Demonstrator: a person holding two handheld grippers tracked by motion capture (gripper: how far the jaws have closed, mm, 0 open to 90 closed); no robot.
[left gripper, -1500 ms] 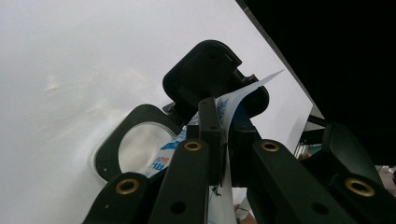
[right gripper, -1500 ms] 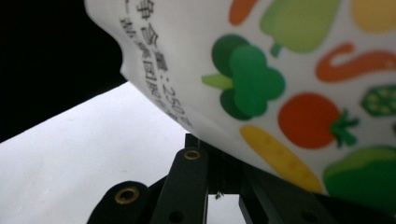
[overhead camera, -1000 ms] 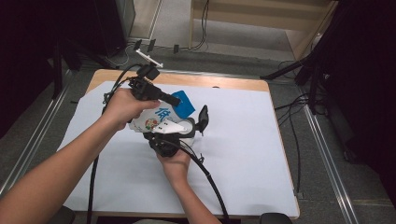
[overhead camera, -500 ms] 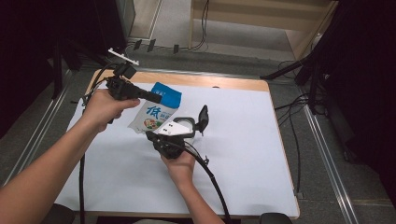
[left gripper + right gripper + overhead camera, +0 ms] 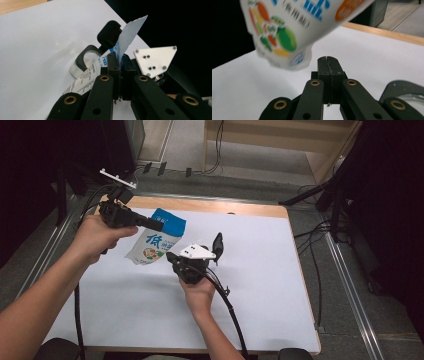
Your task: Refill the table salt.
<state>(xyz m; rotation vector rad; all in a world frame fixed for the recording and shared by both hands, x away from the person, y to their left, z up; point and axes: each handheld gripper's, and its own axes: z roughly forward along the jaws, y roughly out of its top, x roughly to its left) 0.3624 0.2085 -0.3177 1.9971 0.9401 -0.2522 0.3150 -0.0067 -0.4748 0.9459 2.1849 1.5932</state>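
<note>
Hanging from the left hand-held gripper (image 5: 156, 224), the pouch (image 5: 152, 241) is clamped.

Packet (image 5: 156, 239) above table (image 5: 260, 320), left of right hand-held gripper (image 5: 172, 257)

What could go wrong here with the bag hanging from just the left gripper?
1. The left gripper pinches only the thin blue top edge of the snack bag, so the bag could slip out or tear.
2. The bag hangs tilted just above the white table cover, right by the shut, empty right gripper; its bottom may snag on that.
</note>
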